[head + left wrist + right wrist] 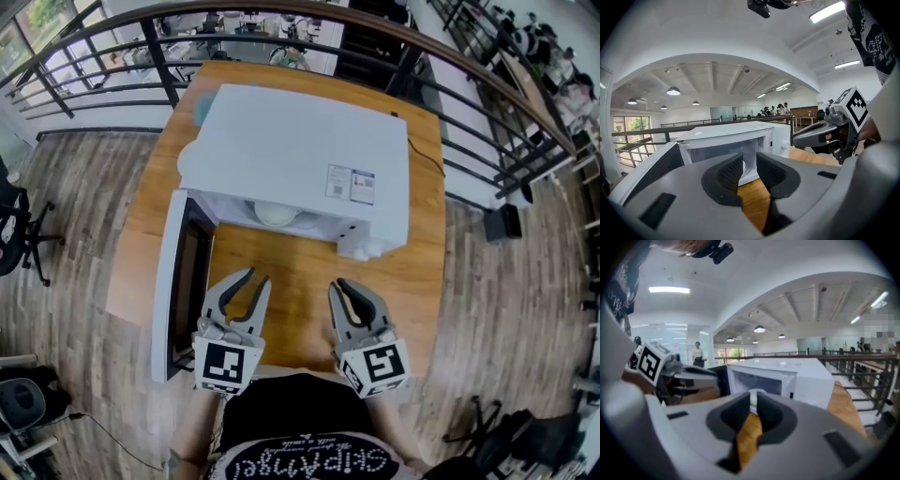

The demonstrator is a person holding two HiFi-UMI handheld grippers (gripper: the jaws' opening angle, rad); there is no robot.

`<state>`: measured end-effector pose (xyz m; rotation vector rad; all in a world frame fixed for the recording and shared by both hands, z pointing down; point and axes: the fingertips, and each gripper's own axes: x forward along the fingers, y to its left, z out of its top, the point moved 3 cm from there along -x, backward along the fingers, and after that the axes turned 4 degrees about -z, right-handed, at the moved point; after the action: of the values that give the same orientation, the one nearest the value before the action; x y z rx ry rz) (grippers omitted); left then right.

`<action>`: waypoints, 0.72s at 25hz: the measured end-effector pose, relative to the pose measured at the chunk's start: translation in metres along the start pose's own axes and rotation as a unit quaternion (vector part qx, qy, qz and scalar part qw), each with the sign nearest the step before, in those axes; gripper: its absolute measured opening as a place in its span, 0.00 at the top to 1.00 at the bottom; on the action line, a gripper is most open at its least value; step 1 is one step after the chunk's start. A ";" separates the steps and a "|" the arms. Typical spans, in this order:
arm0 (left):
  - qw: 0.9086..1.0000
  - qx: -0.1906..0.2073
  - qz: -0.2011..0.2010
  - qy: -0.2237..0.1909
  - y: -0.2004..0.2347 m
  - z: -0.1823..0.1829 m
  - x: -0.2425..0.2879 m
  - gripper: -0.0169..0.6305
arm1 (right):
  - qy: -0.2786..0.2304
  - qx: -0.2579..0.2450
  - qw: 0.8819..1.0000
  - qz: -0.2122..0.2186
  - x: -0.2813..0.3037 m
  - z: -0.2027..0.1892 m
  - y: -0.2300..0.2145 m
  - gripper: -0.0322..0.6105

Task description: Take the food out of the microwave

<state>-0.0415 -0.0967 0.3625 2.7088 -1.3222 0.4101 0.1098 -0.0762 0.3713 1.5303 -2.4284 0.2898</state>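
Two grippers hover before the microwave point(300, 155) in the head view, the left gripper point(247, 284) and right gripper point(343, 287), both over the wooden table point(281, 272). The door point(173, 281) hangs open at the microwave's left, and a white dish point(277, 213) sits inside the microwave. Left gripper view: its jaws stand slightly apart, empty, facing the microwave's open cavity. Right gripper view: its jaws are pressed together, empty, the microwave ahead.

Wooden table point(298, 281), black railing point(161, 61)

Left gripper point(256, 278) jaws slightly apart, empty; right gripper point(341, 286) jaws together, empty.
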 end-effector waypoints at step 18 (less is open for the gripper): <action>0.993 0.029 -0.039 0.108 0.062 -0.069 0.095 0.61 | 0.073 -0.072 0.994 0.027 0.104 -0.034 0.000 0.70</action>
<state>-0.0478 -0.1923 0.4534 2.6594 -1.1610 0.7191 0.0706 -0.1546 0.4366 1.3360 -2.3259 0.2228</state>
